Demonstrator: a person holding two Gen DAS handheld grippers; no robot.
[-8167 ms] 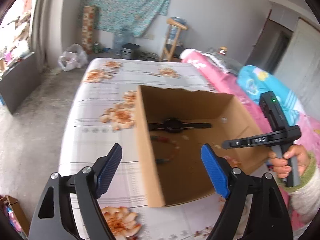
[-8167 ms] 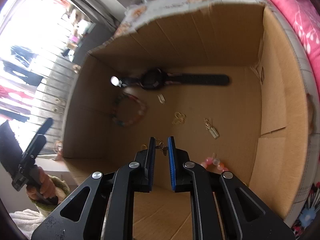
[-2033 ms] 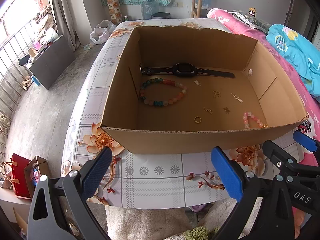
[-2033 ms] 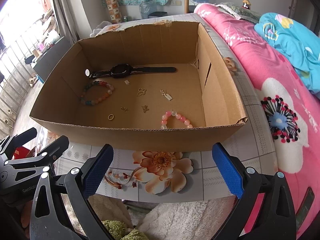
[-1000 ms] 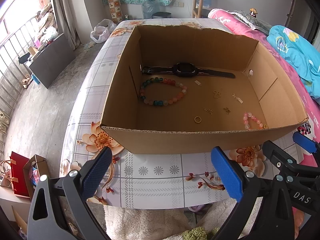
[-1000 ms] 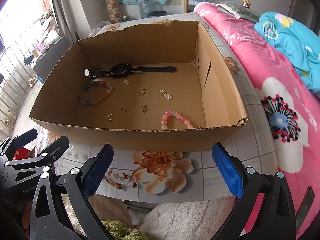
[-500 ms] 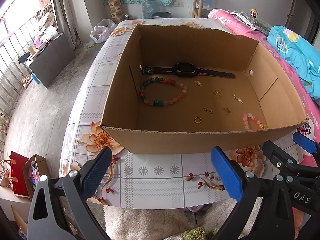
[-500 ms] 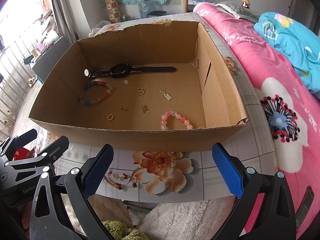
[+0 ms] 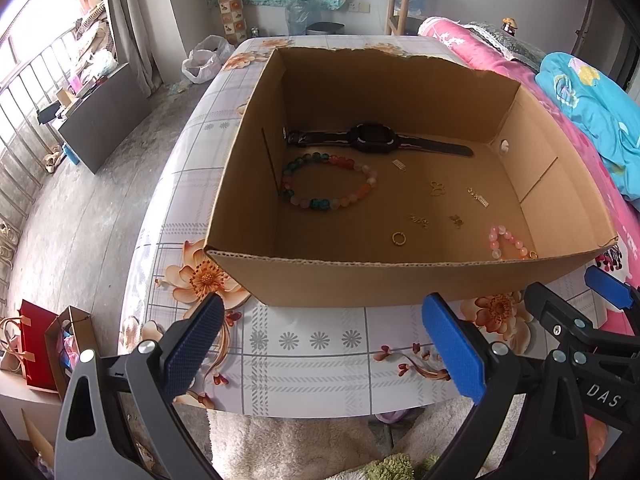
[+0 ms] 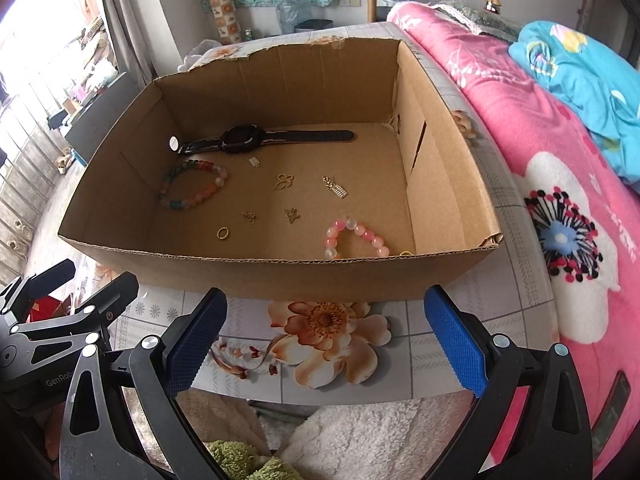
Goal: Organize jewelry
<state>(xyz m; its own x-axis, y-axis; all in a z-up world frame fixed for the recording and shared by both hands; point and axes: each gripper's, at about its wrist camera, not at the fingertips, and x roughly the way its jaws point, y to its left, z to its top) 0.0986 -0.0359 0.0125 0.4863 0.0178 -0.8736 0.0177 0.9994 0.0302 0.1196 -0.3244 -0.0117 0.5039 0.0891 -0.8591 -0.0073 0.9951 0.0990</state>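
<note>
Blue-padded left gripper (image 9: 320, 344) and right gripper (image 10: 326, 338) both hang wide and empty over the near table edge. Beyond them stands the cardboard box (image 10: 280, 272). Inside, the pink bracelet (image 10: 354, 236) lies near-right, closer to the right gripper; the watch (image 9: 374, 143) lies far, its strap running left-right.

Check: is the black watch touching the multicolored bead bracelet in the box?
Apart. The left wrist view shows bare cardboard floor between the black watch strap and the top of the multicolored bead bracelet; the right wrist view shows the same gap.
</note>
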